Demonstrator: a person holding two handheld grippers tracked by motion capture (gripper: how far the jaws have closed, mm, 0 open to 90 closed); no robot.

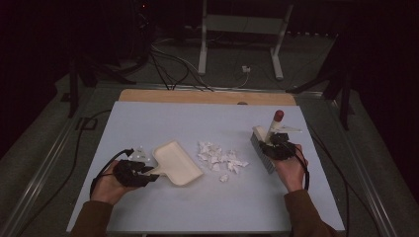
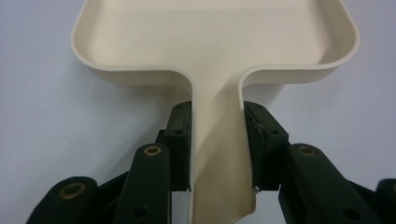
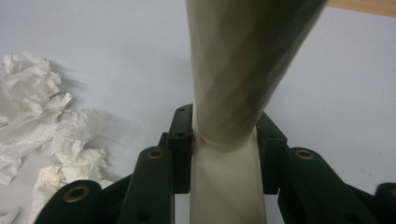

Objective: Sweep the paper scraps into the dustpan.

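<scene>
A cream plastic dustpan with a flat short handle lies on the pale blue-grey tabletop in the lower left of the high view, its open mouth turned toward the frame's middle. The left gripper clamps that handle from both sides; in the left gripper view its black pads press flat against the handle's edges. Just right of the pan, near the centre of the high view, sits a loose heap of crumpled white paper scraps. Further right stands a cream hand brush with grey bristles and a red-tipped handle, bristles on the table, its handle gripped tight by the right gripper.
</scene>
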